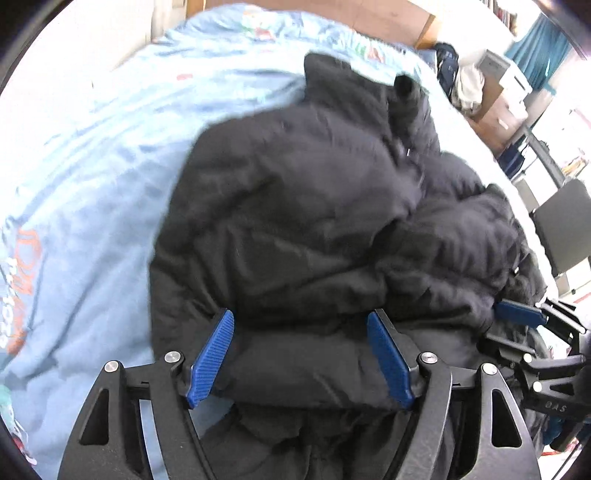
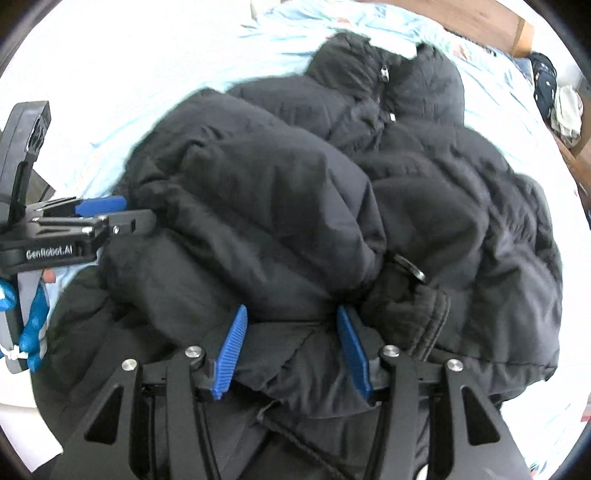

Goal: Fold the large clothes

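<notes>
The black puffer jacket [image 1: 314, 221] lies bunched on the bed [image 1: 110, 166], collar toward the headboard [image 2: 480, 18], one padded panel already laid over the body. Step in hand, as judged: laying the near hem fold down. The left gripper [image 1: 301, 354] stands with jaws apart, hem fabric between the pads but not visibly pinched. The right gripper [image 2: 291, 354] straddles a ridge of hem; whether its pads press it cannot be told (blur obscures contact). The next move calls for freeing both grippers and regrasping an outer edge. The bed carries a pale blue printed sheet; boxes [image 1: 506, 92] and a chair [image 1: 565, 229] stand beyond.
</notes>
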`<act>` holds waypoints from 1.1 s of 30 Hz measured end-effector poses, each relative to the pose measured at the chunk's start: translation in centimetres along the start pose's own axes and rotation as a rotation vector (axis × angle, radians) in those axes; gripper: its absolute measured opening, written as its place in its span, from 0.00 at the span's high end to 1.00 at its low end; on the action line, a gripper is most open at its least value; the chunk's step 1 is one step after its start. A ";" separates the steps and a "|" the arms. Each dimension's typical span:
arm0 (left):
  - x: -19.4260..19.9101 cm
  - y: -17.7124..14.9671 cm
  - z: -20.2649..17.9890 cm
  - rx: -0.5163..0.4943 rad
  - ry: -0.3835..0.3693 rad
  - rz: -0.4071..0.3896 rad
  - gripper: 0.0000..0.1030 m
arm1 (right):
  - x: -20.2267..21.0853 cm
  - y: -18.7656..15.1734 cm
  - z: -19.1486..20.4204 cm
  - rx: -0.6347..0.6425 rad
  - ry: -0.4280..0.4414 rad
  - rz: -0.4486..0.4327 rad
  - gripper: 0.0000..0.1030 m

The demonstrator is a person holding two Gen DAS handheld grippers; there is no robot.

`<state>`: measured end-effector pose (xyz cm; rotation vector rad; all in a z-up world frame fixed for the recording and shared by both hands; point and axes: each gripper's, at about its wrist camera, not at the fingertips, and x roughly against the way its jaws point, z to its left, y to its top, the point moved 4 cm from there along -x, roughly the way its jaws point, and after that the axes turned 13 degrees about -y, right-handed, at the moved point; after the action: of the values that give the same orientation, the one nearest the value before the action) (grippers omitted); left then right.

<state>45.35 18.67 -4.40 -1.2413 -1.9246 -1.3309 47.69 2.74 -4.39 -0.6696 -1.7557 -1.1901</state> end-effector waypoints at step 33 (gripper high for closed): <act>-7.7 5.4 1.0 -0.089 0.155 -0.013 0.18 | -3.5 3.6 0.9 0.025 -0.050 -0.110 0.51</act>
<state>53.81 17.05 -8.34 -1.1327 -1.7865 -1.4887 51.90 5.19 -6.04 -0.5992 -1.8667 -1.2323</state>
